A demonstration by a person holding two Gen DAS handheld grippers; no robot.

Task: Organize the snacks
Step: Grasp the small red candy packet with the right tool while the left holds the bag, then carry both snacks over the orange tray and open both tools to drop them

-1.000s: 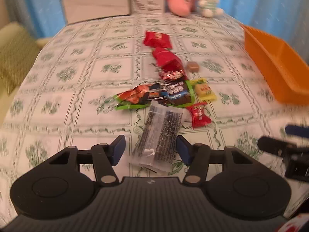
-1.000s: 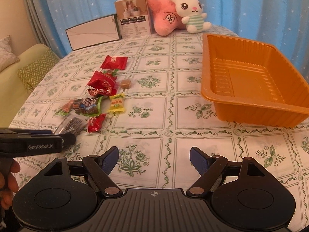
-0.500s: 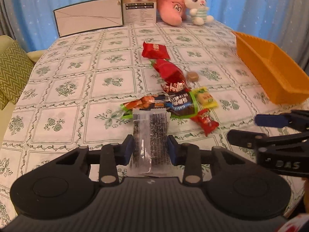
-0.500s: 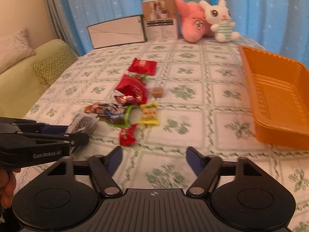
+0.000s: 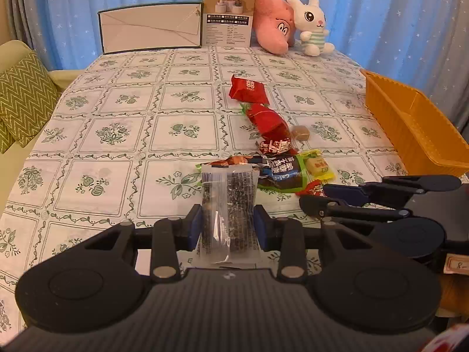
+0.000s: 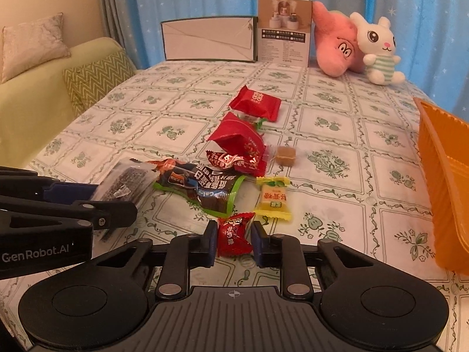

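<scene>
My left gripper point(image 5: 228, 228) is shut on a clear packet of dark seaweed snack point(image 5: 227, 205) and holds it above the table. The packet also shows in the right wrist view point(image 6: 126, 184). My right gripper point(image 6: 233, 242) is shut on a small red candy point(image 6: 233, 236) at the near end of the snack pile. On the cloth lie a dark green-edged packet point(image 6: 202, 189), a yellow candy point(image 6: 274, 199), a brown cube point(image 6: 285, 156) and two red packets point(image 6: 239, 140) point(image 6: 255, 102). The orange tray point(image 6: 445, 176) stands at the right.
A white card box point(image 6: 209, 38), a product box point(image 6: 283, 30), a pink plush point(image 6: 334, 47) and a white rabbit plush point(image 6: 378, 50) stand at the table's far edge. A sofa with a green zigzag cushion point(image 6: 96, 79) is to the left.
My left gripper closed on the seaweed packet and lifted it. My right gripper moved left to the pile and closed on the small red candy.
</scene>
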